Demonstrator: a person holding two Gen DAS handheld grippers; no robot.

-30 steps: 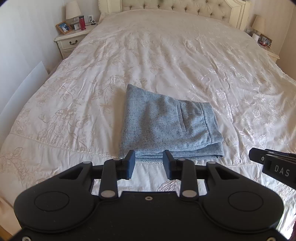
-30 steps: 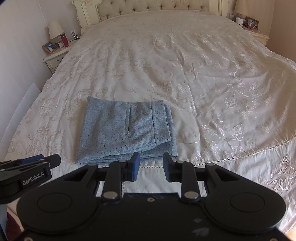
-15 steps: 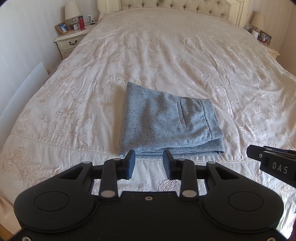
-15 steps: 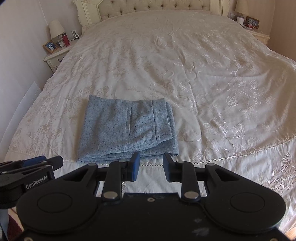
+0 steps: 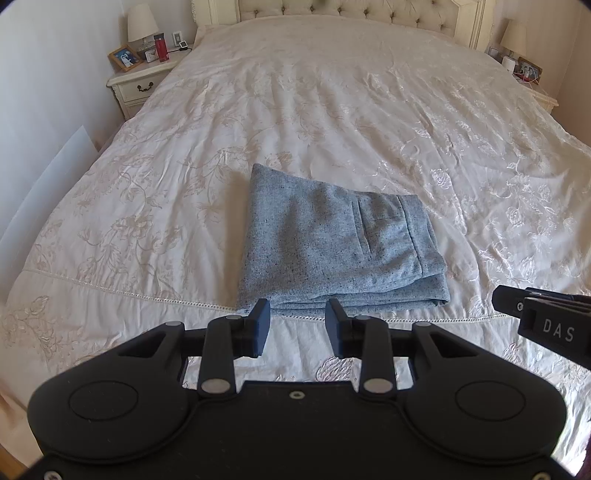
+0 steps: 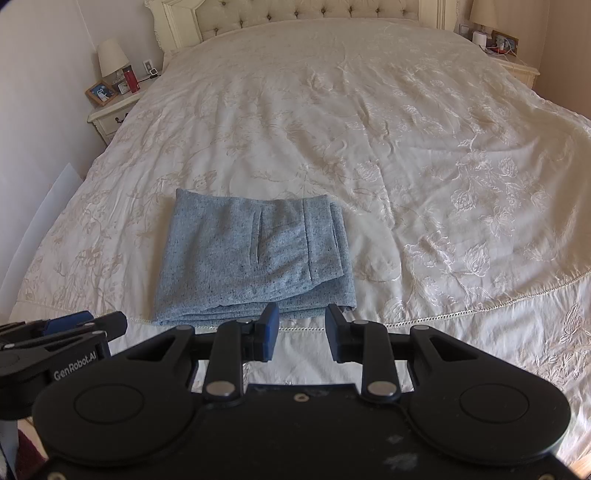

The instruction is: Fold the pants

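Grey-blue speckled pants [image 5: 332, 251] lie folded into a compact stack on the cream bedspread [image 5: 332, 110] near the foot of the bed, pocket and waistband side up; they also show in the right wrist view [image 6: 251, 258]. My left gripper [image 5: 297, 328] is open and empty, held above the bed's front edge just short of the pants. My right gripper [image 6: 301, 332] is open and empty, also just short of the pants' near edge. Each gripper shows at the edge of the other's view.
A bedside table [image 5: 140, 85] with a lamp, a photo frame and a red bottle stands at the far left. Another bedside table [image 6: 517, 66] stands at the far right. A tufted headboard [image 5: 351, 11] closes the far end. A white board [image 5: 48, 184] leans by the left wall.
Both grippers have drawn back slightly and risen from the folded pants. The pants have not moved.
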